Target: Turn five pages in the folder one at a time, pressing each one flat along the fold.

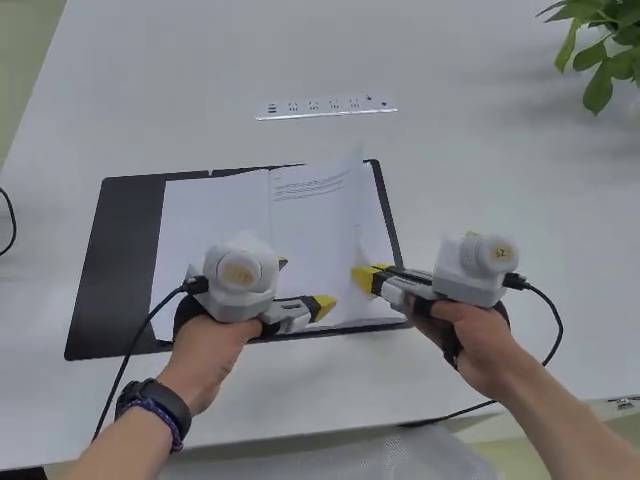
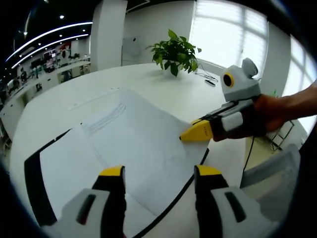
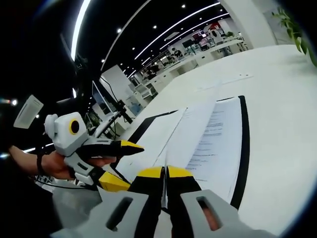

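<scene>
Right gripper (image 3: 165, 171) clamped on a page (image 1: 320, 230), left gripper (image 2: 158, 171) free.
Folder (image 1: 120, 270) lay open on the white surface (image 1: 480, 150), fold running near to far. The right gripper pinched the lifted page at its near right edge; the fold sat to its left, so the turn likely goes leftward. Left gripper, jaws wide and holding nothing, hovered at the folder's near edge, nearer the fold.

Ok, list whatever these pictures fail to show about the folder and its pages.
Print on the lifted page: too small to read in any view.
Near edge of the folder: head view, partly behind the left gripper and hand.
Pinched page edge: head view, covered by the right gripper.
The plant: cut by the head view's corner.
</scene>
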Available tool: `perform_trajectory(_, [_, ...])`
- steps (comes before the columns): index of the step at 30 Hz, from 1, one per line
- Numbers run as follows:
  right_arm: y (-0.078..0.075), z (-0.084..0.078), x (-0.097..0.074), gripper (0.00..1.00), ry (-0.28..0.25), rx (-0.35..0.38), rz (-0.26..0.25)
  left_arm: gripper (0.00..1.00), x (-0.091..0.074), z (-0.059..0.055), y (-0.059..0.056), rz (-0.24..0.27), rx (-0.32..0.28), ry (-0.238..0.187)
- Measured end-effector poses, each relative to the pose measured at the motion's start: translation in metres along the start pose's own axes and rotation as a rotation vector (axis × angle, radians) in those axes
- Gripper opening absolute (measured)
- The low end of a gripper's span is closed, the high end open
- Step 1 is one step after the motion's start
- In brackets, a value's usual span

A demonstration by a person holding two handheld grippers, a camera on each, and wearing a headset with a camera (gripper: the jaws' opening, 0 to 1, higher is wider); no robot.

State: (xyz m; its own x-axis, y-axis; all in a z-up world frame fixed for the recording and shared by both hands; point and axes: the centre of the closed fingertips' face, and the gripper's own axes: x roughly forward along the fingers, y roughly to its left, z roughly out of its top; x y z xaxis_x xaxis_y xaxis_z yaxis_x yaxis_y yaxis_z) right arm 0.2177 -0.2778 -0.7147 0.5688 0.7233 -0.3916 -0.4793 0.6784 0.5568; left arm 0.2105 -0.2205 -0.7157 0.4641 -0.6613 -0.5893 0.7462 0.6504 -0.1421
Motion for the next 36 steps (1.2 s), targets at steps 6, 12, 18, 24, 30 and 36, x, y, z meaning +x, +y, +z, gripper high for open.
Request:
perform_trajectory(6, [0.010,0.004,0.006,0.00,-0.010,0.001,0.006,0.57,-0.016,0.000,0.009,0.025,-0.009,-0.012])
perform_trajectory(12, [0.023,0.009,0.016,0.00,-0.012,-0.017,0.021,0.58,-0.032,-0.004,0.014,0.047,-0.007,-0.022])
perform_trajectory(18, [0.038,0.011,0.028,0.00,-0.029,-0.018,0.039,0.58,-0.052,-0.011,0.023,0.078,-0.011,-0.029])
perform_trajectory(24, [0.051,0.012,0.039,0.00,-0.025,-0.038,0.056,0.58,-0.072,-0.010,0.037,0.118,-0.031,-0.056])
perform_trajectory(30, [0.065,0.015,0.049,0.00,-0.024,-0.056,0.080,0.58,-0.089,-0.010,0.050,0.158,-0.061,-0.088])
perform_trajectory(36, [0.076,0.018,0.058,0.00,-0.022,-0.055,0.096,0.59,-0.101,-0.013,0.058,0.182,-0.083,-0.109])
